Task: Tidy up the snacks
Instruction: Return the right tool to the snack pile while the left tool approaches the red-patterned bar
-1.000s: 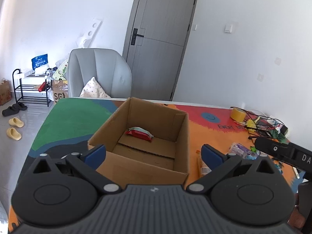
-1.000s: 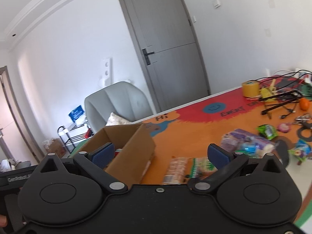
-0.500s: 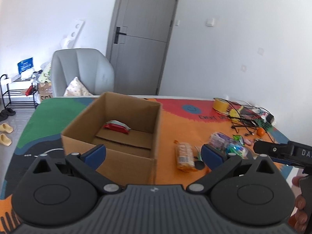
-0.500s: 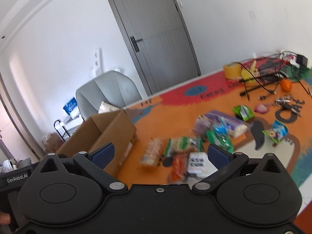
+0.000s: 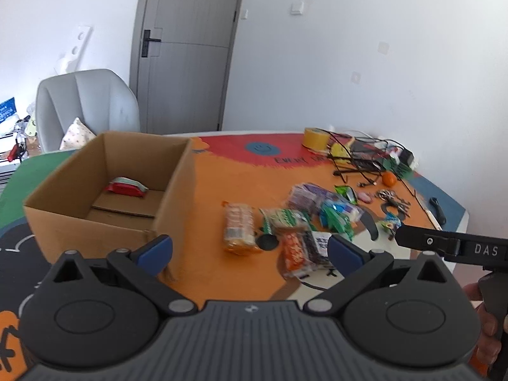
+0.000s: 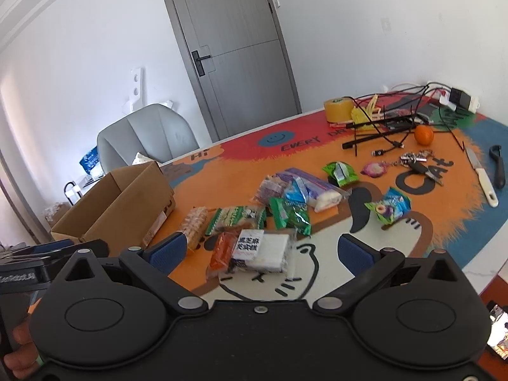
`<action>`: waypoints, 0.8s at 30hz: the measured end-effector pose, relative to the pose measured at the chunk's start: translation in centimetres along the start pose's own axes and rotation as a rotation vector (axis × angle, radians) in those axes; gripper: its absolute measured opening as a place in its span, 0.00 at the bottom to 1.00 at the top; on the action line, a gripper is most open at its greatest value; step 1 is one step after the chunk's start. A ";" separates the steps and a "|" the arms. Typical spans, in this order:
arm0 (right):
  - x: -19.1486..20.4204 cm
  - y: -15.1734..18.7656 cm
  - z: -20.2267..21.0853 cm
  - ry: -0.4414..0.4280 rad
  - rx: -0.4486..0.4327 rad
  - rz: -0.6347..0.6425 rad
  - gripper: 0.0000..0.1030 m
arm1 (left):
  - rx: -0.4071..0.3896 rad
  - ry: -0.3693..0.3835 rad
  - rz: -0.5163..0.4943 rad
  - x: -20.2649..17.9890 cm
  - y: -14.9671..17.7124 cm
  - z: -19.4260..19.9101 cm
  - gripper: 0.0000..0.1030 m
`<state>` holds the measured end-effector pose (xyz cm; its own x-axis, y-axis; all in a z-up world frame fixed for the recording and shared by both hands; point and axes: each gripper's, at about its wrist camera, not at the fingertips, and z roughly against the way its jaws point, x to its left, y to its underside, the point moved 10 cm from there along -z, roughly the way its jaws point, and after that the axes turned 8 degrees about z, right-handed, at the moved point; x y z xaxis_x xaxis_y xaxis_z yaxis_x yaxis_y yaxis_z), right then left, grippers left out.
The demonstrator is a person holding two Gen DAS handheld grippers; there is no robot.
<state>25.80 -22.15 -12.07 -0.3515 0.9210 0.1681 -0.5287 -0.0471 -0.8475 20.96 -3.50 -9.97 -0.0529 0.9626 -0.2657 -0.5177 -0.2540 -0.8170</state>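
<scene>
An open cardboard box [image 5: 111, 190] stands on the colourful table mat, with one red snack packet [image 5: 125, 187] inside; the box also shows in the right wrist view [image 6: 120, 203]. A pile of snack packets [image 6: 270, 219] lies to the right of the box, also seen in the left wrist view [image 5: 285, 225]. My left gripper [image 5: 249, 249] is open and empty, above the mat between box and pile. My right gripper [image 6: 260, 252] is open and empty, hovering just short of a white and orange packet [image 6: 254, 249].
A yellow tape roll [image 6: 338, 109], tangled black cables [image 6: 390, 120], an orange [image 6: 424, 135], keys [image 6: 416, 162], a knife [image 6: 481, 176] and a peeler [image 6: 498, 166] lie on the far right of the table. A grey chair [image 5: 85, 104] stands behind the table.
Both grippers have swung right, away from the box and toward the snack pile. The right gripper has dropped closer to the packets. Both stay open.
</scene>
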 end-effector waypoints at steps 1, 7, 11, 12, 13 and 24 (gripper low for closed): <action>-0.2 0.1 0.0 -0.006 0.002 -0.008 1.00 | 0.004 0.007 -0.003 -0.4 0.2 -0.3 1.00; -1.5 0.7 -0.7 -0.010 -0.004 -0.046 0.98 | 0.031 0.056 -0.028 -2.4 1.0 -1.9 1.00; -1.7 1.5 -1.6 -0.038 0.013 -0.061 0.85 | 0.040 0.090 -0.009 -2.9 1.2 -3.3 0.99; -1.6 1.7 -1.8 -0.045 0.017 -0.069 0.83 | 0.044 0.097 -0.007 -2.9 1.3 -3.7 0.98; -1.6 1.8 -2.1 -0.049 0.021 -0.075 0.83 | 0.048 0.100 -0.006 -3.0 1.4 -4.1 0.97; -2.4 2.5 -4.8 -0.030 0.036 -0.118 0.81 | 0.135 0.118 0.032 -2.9 2.5 -9.7 0.63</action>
<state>28.99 -22.60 -16.99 -0.3082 0.9089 0.2810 -0.5953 0.0461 -0.8022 28.14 -7.88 -16.22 0.0254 0.9345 -0.3551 -0.6280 -0.2614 -0.7330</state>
